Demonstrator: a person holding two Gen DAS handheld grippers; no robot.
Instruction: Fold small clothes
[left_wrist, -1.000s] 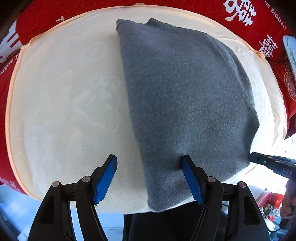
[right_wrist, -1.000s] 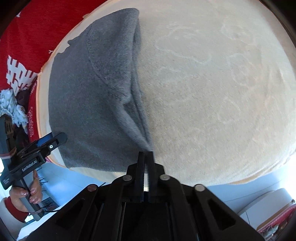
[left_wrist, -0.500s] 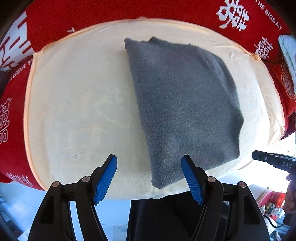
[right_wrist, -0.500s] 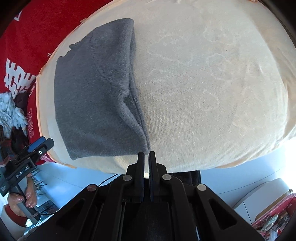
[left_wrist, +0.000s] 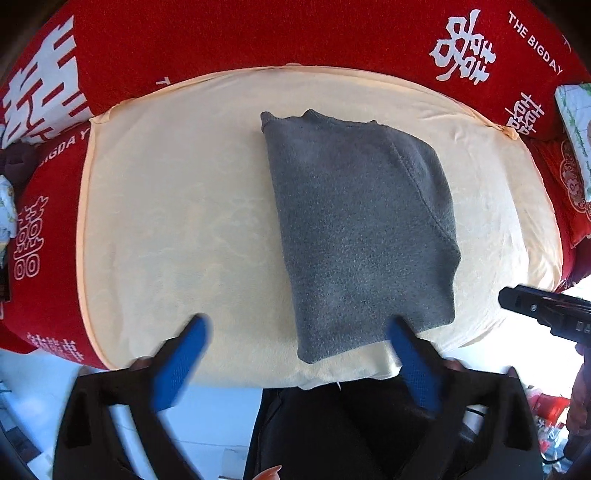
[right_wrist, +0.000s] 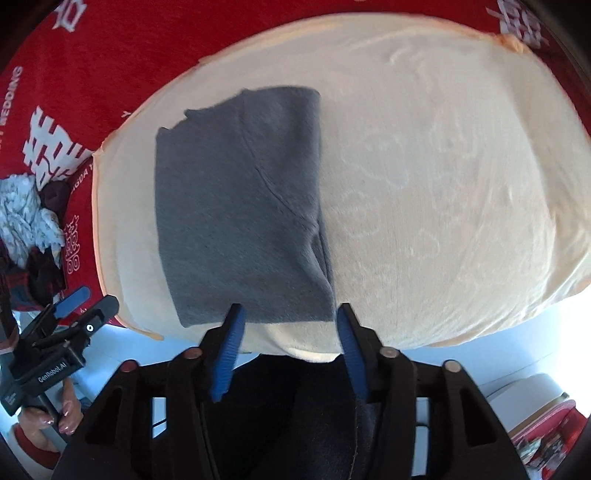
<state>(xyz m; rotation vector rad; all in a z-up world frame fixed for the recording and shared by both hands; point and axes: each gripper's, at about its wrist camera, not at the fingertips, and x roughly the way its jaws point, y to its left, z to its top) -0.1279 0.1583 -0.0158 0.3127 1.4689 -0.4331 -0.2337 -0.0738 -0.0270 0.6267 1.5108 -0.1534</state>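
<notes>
A grey knit garment (left_wrist: 362, 236) lies folded in a tall rectangle on the cream cushion (left_wrist: 166, 221). My left gripper (left_wrist: 298, 325) hangs above the garment's near end, its blue-padded jaws opening wide and blurred, with nothing between them. In the right wrist view the same garment (right_wrist: 240, 206) lies flat on the cushion (right_wrist: 424, 184), and my right gripper (right_wrist: 290, 312) is over its near right corner, jaws opening and empty. The pads touch no cloth in either view. The left gripper (right_wrist: 92, 301) also shows at the lower left, clear of the cushion.
A red blanket with white characters (left_wrist: 258, 37) surrounds the cushion. A pile of loose clothes (right_wrist: 22, 210) lies on it at the left. A person's hand (right_wrist: 62, 417) holds the left gripper's handle. A finger of the right gripper (left_wrist: 517, 299) juts in from the right.
Both grippers have risen away from the garment, which looks smaller now. The right jaws went from shut to open. The left jaws spread wider.
</notes>
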